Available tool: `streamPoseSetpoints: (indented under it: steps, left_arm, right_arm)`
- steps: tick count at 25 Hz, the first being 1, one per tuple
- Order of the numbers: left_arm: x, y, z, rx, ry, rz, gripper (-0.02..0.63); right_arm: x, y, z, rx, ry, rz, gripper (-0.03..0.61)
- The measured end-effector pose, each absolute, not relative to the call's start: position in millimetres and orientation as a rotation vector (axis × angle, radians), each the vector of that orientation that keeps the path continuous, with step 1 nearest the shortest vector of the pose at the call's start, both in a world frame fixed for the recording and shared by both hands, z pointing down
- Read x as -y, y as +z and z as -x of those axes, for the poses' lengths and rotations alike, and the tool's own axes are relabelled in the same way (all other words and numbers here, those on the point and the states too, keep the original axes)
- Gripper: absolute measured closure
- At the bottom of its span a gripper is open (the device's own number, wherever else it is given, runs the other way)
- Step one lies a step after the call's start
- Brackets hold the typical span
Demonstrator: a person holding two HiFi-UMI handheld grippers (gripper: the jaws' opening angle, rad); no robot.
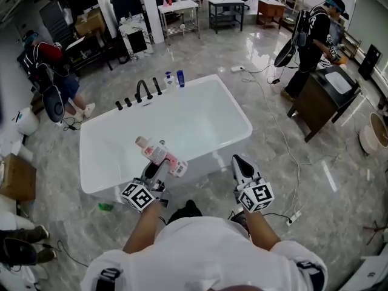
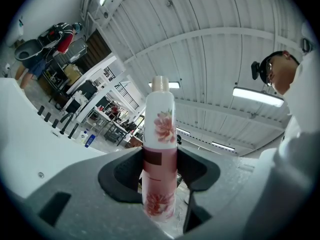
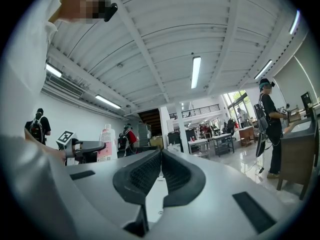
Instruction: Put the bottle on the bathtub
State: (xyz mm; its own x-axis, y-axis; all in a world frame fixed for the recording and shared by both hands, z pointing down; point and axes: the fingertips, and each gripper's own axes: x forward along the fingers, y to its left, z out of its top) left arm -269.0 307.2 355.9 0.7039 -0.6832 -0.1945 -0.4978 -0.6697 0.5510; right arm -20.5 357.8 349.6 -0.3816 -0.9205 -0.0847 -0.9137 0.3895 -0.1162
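Observation:
A white and pink bottle (image 1: 159,156) with flower print is clamped in my left gripper (image 1: 159,166), which is shut on it over the near rim of the white bathtub (image 1: 200,108). In the left gripper view the bottle (image 2: 159,149) stands upright between the jaws, cap upward. My right gripper (image 1: 240,165) hovers at the tub's near right corner, tilted upward. Its jaws are shut with nothing between them (image 3: 158,168). The bottle (image 3: 106,144) also shows at the left of the right gripper view.
Black taps (image 1: 143,91) and two small bottles (image 1: 175,79) stand on the tub's far rim. A person (image 1: 313,38) stands at a dark cabinet (image 1: 321,99) to the right. Cables (image 1: 276,120) run across the shiny floor. Another person (image 1: 51,77) crouches at the left.

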Motion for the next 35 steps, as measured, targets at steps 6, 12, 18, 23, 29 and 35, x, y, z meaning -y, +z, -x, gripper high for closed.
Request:
streamPoseSetpoints:
  steps: [6,12,18,23,29,35]
  left_arm:
    - [-287.1,359.3,257.6,0.898,-0.579,-2.412,0.4]
    - [-245.3,370.6,239.3,0.877,-0.579,-2.405,0.4]
    - [-194.5,376.5,217.3,0.843,-0.559,-2.419,0.4]
    - [-140.5,382.7,211.9,0.855,-0.575,-2.395,0.4]
    - [-69.0,379.9,210.3,0.85,-0.554,-2.387,0.4]
    - [2.7,377.6,198.1,0.816,-0.557,-2.376,0.4]
  right_arm:
    - [-344.6,366.9,5.6,-2.509,-0.115,1.696,0.563]
    - [-310.6,373.7,-13.8,-2.512,-0.124,1.731,0.563]
    - [-255.5,371.1,-29.0,-2.508,-0.113,1.744,0.563]
    - [-201.5,371.2,-32.2,-2.537,-0.11,1.73,0.563]
    - [-129.7,358.6,-33.8,-2.549,-0.1,1.741,0.563]
    - [-59.1,349.3,-38.8,-2.565,-0.097,1.748,0.563]
